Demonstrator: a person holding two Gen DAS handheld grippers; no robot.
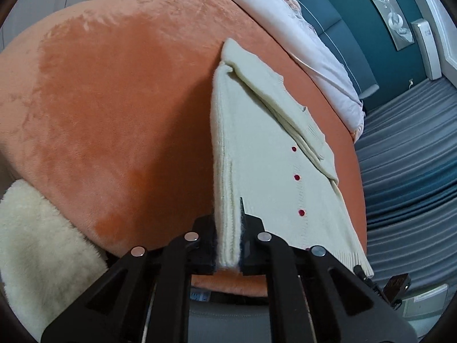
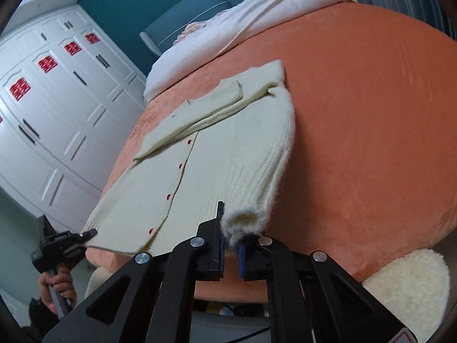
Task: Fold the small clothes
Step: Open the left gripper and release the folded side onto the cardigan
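While one sleeve already lies folded across the chest of the cream cardigan, the fold is only partly made. The cardigan rests button side up on the orange bed. In the right wrist view its body spreads from the centre toward 8 o'clock, and the ribbed hem hangs at the bed's edge. The row of red buttons is done up and the body looks fairly flat.

The second sleeve is not yet folded in. It runs from the shoulder at about 12 o'clock down the outer side of the body to the right gripper. The fingers of that gripper stand nearly together with the fuzzy lower lip of the cuff pinched between them. The cuff's mouth bulges open above the pads.

In the left wrist view the left gripper has its fingers clamped on a thick ribbed cream edge. This edge rises toward 12 o'clock, with the body and buttons lying toward 3 o'clock. Whether it is a sleeve or the side seam cannot be told from that view.

Judged from this, what remains is laying the held sleeve over the chest. After that the body needs doubling from hem to shoulders and the bundle smoothing.
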